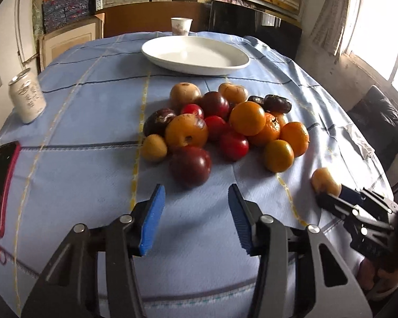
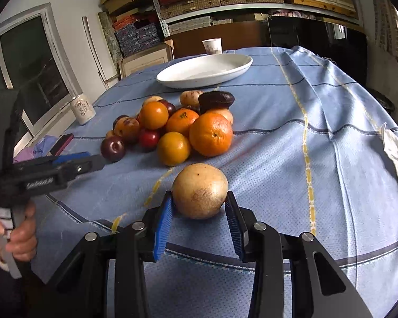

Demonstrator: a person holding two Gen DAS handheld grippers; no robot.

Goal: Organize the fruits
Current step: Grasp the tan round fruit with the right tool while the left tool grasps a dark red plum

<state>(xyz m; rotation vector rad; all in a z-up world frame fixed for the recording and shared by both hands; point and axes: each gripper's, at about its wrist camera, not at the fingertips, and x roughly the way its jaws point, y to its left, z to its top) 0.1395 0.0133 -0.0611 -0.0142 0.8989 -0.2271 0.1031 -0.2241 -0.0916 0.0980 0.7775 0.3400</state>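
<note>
Tan round fruit (image 2: 199, 190) sits lower centre of right wrist view, right gripper (image 2: 199, 204) pads clamped on it. Left gripper (image 1: 196, 193) half-closed, holding nothing, facing fruit pile (image 1: 220, 124). Next move, probably: lift, carry to white plate (image 2: 233, 73) upper centre.

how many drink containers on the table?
2: a can near the table's left edge, and a paper cup at the far edge behind the white plate. None appear hidden.

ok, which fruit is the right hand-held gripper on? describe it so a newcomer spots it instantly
Start at the white plate on the blue tablecloth, then come past the fruit pile toward the near edge. The tan round fruit sits alone there, between the right hand-held gripper's blue pads, apart from the pile.
</note>
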